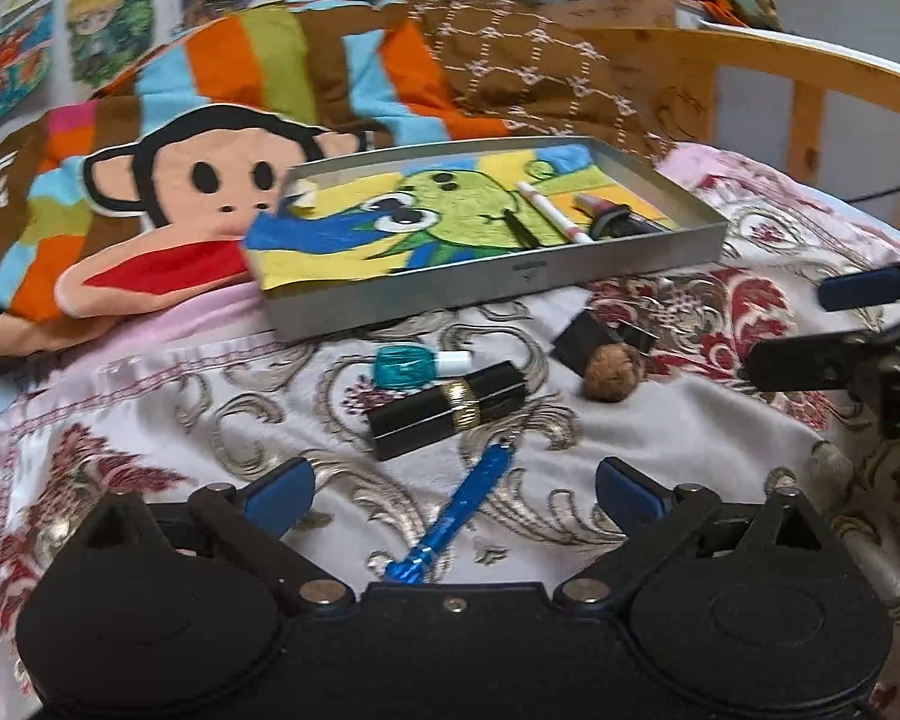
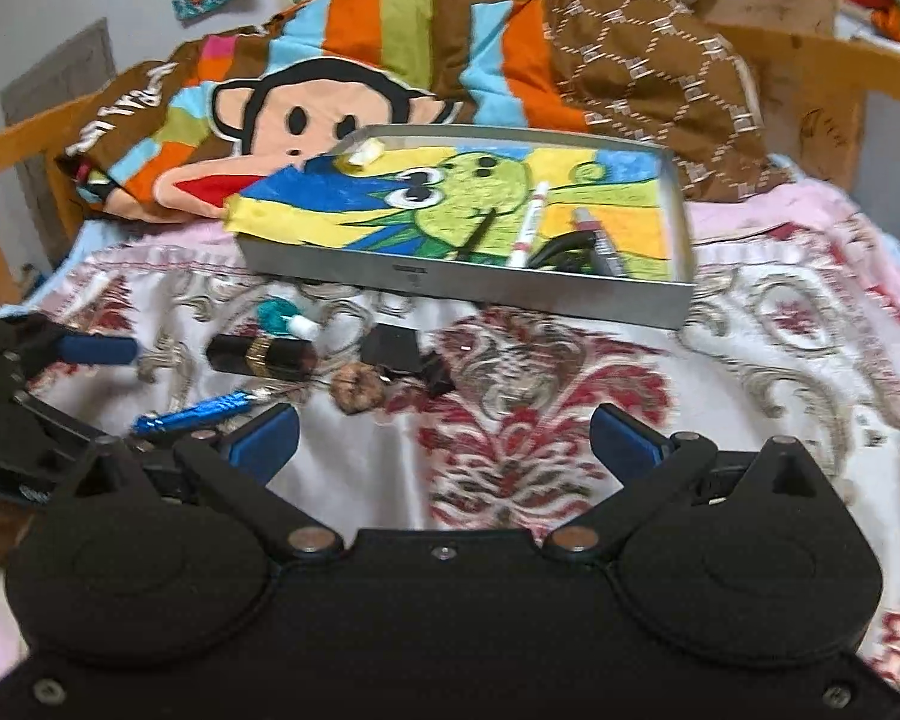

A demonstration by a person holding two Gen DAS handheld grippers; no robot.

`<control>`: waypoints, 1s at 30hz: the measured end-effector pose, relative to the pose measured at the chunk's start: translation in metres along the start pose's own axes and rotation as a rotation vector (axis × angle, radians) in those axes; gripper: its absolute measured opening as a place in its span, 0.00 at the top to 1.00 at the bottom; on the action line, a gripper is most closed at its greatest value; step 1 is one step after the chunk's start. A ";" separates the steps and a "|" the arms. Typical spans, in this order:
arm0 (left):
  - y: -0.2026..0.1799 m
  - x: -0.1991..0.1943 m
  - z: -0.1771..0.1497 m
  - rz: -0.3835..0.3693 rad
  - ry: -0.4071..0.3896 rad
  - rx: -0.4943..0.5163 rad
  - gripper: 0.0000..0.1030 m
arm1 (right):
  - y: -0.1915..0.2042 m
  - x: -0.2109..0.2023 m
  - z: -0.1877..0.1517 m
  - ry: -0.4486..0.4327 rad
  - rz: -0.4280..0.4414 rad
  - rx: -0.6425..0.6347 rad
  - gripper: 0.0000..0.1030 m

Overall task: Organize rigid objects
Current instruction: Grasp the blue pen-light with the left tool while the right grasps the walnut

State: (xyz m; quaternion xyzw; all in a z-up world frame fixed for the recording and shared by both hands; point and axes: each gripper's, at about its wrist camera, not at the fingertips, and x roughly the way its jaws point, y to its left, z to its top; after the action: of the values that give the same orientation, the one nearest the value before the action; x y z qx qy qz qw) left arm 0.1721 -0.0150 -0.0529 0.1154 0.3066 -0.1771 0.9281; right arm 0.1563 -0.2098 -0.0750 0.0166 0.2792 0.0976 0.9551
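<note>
Monkey-print striped quilt [image 1: 210,180], brown patterned blanket [image 1: 528,72], floral bedspread [image 2: 540,420], wall pictures [image 1: 108,24]

The right tool [image 1: 810,330] is cut off by the frame's right edge; dark items [image 2: 570,252] in the tray's [image 2: 510,291] right end blur together.

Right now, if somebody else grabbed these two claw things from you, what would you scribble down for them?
Left gripper: open, empty, low over the blue pen.
Right gripper: open, empty, over bare bedspread.
Done: the metal tray already holds a white marker, a thin black stick and some dark items at its right end.
Left on the bedspread in front of the tray: blue pen, black lipstick case, teal bottle, walnut, black binder clip.
Probably start with the blue pen; it lies between the left gripper's fingers.
</note>
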 end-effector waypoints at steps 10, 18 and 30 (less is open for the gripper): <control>-0.006 0.018 -0.005 -0.085 0.098 -0.016 0.33 | 0.000 0.028 0.011 -0.008 0.177 0.041 0.01; 0.014 0.022 -0.006 -0.096 0.119 -0.197 0.58 | 0.006 0.038 0.012 -0.004 0.206 0.044 0.17; 0.010 0.027 -0.005 -0.077 0.143 -0.302 0.82 | 0.022 0.073 0.004 0.049 0.169 -0.012 0.56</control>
State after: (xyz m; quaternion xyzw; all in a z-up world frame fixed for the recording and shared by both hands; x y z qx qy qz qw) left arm 0.1935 -0.0112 -0.0723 -0.0251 0.3993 -0.1558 0.9032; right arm 0.2154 -0.1740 -0.1085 0.0318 0.2993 0.1798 0.9365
